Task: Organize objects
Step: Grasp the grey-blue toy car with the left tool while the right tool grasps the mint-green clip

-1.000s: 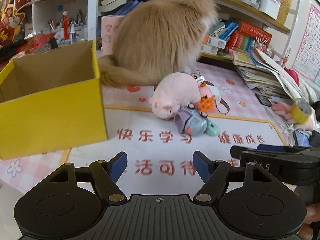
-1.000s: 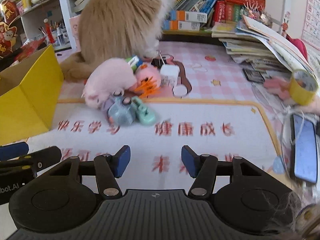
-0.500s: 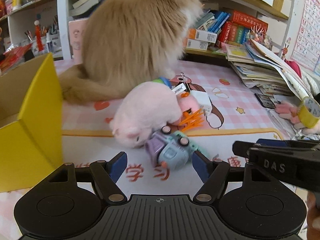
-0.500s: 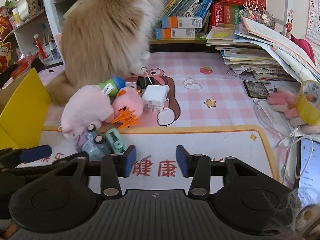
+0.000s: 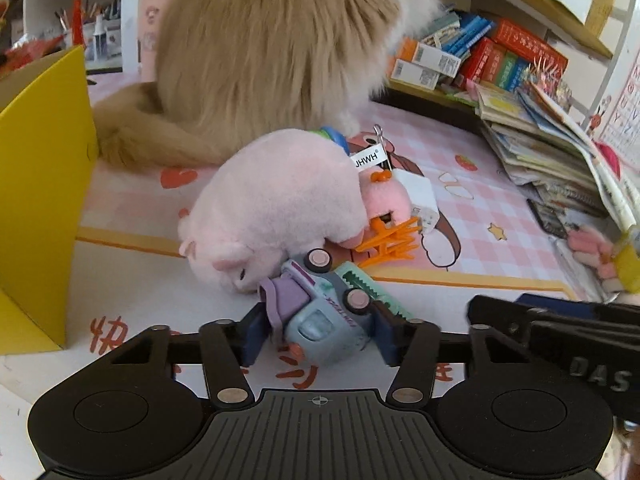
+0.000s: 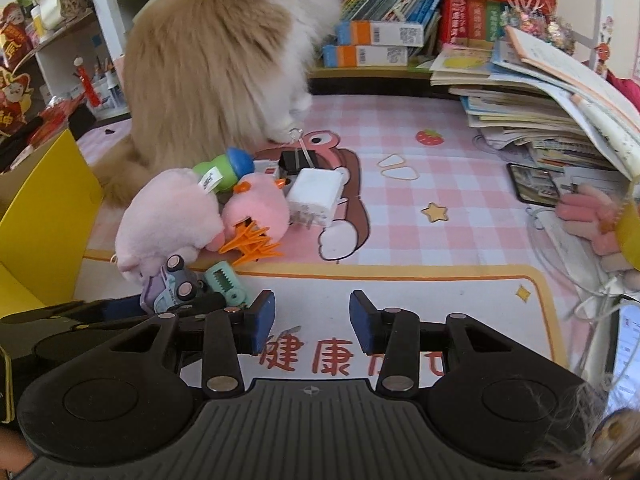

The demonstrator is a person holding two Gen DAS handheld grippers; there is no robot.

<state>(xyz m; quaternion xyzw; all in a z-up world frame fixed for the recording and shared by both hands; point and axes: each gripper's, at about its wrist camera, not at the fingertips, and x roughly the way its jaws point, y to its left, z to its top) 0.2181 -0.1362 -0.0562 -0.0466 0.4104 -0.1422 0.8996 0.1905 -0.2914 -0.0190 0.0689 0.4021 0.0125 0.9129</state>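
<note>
1. The left gripper [image 5: 318, 330] has just been closing, and its blue pads now sit against both flanks of the toy car [image 5: 320, 312], which lies tipped on its side between them with its wheels toward the camera. It reads as clamped on the car, though how firm the hold is I cannot tell.
2. The step in hand looks like picking up the first item of the pile. The next move calls for a straight lift clear of the neighbours, then a carry to the yellow box [image 5: 44, 200] far off to the fingers' left.
3. Touching the car just beyond the fingertips is the pink plush [image 5: 276, 208]; on the right pad's outer side lies a mint-green toy [image 5: 370, 284]. Lifting could drag either along.
4. Further out sits a cat [image 5: 272, 52], its tail curling toward the box.
5. The right gripper [image 6: 312, 326] has its fingers partly apart with nothing between them, only the printed mat [image 6: 400, 292] beneath. The pile is ahead and to its left; a white charger [image 6: 314, 196] lies well beyond its tips.
</note>
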